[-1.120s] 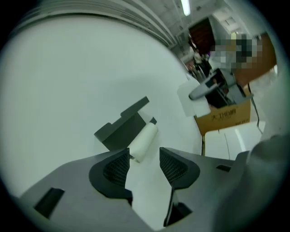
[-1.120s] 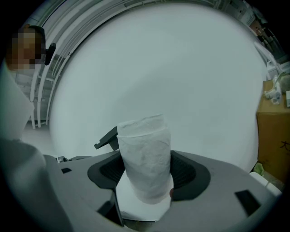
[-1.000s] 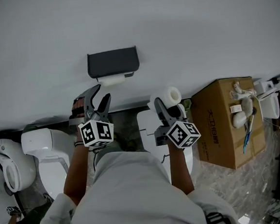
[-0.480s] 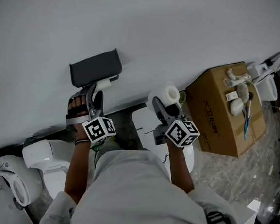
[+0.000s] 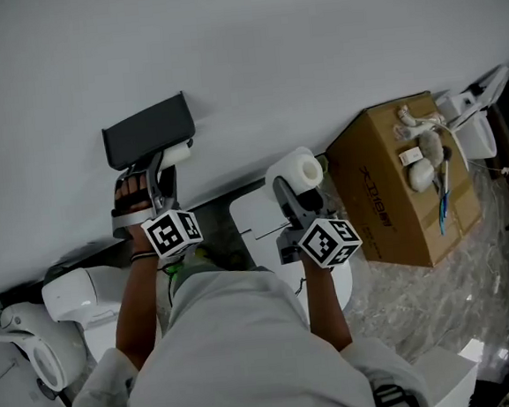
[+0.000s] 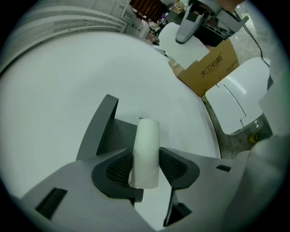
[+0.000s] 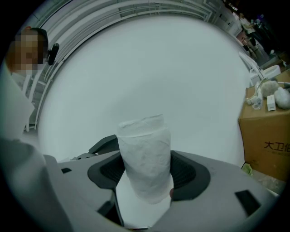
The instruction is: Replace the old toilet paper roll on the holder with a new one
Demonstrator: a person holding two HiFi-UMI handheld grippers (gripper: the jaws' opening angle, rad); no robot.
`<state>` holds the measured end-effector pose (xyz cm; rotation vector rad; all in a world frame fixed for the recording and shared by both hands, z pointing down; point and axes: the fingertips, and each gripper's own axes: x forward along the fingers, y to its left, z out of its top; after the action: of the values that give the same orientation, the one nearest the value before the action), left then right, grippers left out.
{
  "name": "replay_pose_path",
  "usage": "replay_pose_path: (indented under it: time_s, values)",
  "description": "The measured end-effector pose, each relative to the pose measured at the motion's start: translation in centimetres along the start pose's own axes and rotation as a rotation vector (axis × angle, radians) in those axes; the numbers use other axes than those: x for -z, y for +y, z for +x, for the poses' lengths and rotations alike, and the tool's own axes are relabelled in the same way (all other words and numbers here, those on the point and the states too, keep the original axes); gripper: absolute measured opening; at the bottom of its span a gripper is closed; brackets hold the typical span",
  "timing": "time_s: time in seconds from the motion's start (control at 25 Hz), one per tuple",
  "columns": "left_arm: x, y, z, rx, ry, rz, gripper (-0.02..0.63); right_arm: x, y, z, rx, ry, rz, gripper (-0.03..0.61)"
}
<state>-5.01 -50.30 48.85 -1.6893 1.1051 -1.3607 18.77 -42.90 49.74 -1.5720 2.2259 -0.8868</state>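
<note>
A dark grey holder (image 5: 146, 130) (image 6: 102, 127) hangs on the white wall. The thin old roll (image 5: 177, 153) (image 6: 147, 149) sits under it. My left gripper (image 5: 159, 175) (image 6: 146, 166) reaches up to that roll. Its jaws have just been closing, and both pads now lie against the sides of the roll. To the right, my right gripper (image 5: 293, 193) (image 7: 147, 174) is shut on the new, thicker white roll (image 5: 298, 171) (image 7: 145, 154). It holds that roll upright in front of the wall, apart from the holder.
A cardboard box (image 5: 403, 185) (image 7: 267, 140) with small items on top stands at the right. A white toilet lid (image 5: 256, 220) lies below the right gripper. Another white toilet (image 5: 77, 298) is at the lower left. The person's torso fills the lower middle.
The left gripper has rolled and moved up to the holder, so the old roll now sits between its jaws. The right gripper with the new roll has drifted a little.
</note>
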Motion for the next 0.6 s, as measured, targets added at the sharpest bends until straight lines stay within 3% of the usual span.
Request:
replay_pose_path:
  time_s: [0.6]
  values:
    - [-10.9,-1.4,1.7,0.039,-0.249,0.017,0.206,-1.6,-4.5,-7.4,0.175,-0.099,0.024,0.307]
